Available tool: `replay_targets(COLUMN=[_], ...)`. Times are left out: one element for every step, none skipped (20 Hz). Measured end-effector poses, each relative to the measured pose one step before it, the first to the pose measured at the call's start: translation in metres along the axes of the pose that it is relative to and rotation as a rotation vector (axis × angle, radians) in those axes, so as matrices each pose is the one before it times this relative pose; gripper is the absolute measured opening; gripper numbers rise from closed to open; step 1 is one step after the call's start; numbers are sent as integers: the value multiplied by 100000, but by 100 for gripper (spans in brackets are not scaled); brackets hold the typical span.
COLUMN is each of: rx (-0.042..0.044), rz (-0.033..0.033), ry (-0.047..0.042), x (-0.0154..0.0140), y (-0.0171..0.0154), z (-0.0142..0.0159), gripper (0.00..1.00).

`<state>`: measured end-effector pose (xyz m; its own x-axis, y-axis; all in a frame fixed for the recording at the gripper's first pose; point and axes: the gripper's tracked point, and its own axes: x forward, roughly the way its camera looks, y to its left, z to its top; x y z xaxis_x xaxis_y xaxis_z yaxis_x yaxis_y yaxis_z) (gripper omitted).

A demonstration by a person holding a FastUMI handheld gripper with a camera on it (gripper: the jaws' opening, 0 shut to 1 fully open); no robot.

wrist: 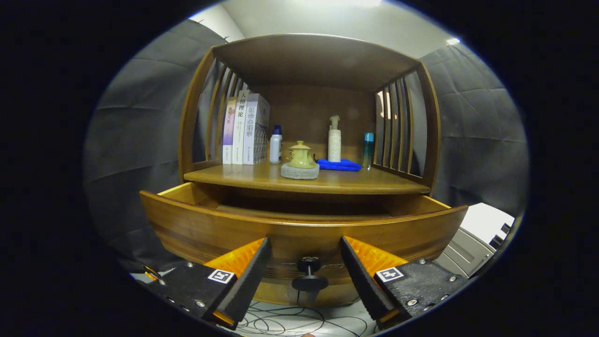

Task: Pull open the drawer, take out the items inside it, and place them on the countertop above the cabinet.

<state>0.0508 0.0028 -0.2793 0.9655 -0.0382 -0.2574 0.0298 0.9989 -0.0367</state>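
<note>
Drawer (299, 224) open, fingers (255, 271) spread around knob (309, 274)

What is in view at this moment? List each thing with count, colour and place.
cabinet: one, brown wood, slatted sides, ahead of the fingers
countertop: one, brown, above the drawer
drawer: one, brown, pulled open; inside hidden by its front
drawer knob: one, black, between the fingers, untouched
books: three, pale spines, upright at the countertop's left
small bottle: one, white with blue cap, beside the books
teapot: one, yellow-green, on a grey pad
pump bottle: one, white, at the back
cloth: one, blue, folded, right of the teapot
slim bottle: one, teal, by the right slats
cables: several, dark, on the floor below
gripper: one, fingers apart, either side of the knob
</note>
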Motion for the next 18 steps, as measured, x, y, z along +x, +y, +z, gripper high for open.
replay_targets(rx=[-672, -1200, -1714, -1665, -1028, -313, 226, 253, -74, -44, 260, 265, -179, 210, -177, -425, -508, -19], rz=[-370, -236, -227, -144, -114, -176, -295, -266, -267, -241, -196, -105, -101, -106, 176, 689, 228, 196], ry=[-607, -647, -1417, -1422, -1171, -472, -463, -226, 87, 25, -27, -158, -78, -106, -198, -720, -870, 63], x=[1102, 910, 854, 877, 735, 663, 664, 719, 407, 521, 449, 300, 272, 474, 259, 227, -147, -2], y=[77, 16, 52, -26, 48, 55, 48, 164, 89, 42, 37, 70, 8, -25, 66, 136, -63, -76], z=[185, 99, 252, 81, 121, -78, 28, -42, 37, -10, 72, -18, 44, 20, -7, 27, 35, -101], gripper=[94, 94, 94, 94, 94, 94, 94, 94, 94, 94, 93, 94, 94, 94, 94, 94, 94, 95])
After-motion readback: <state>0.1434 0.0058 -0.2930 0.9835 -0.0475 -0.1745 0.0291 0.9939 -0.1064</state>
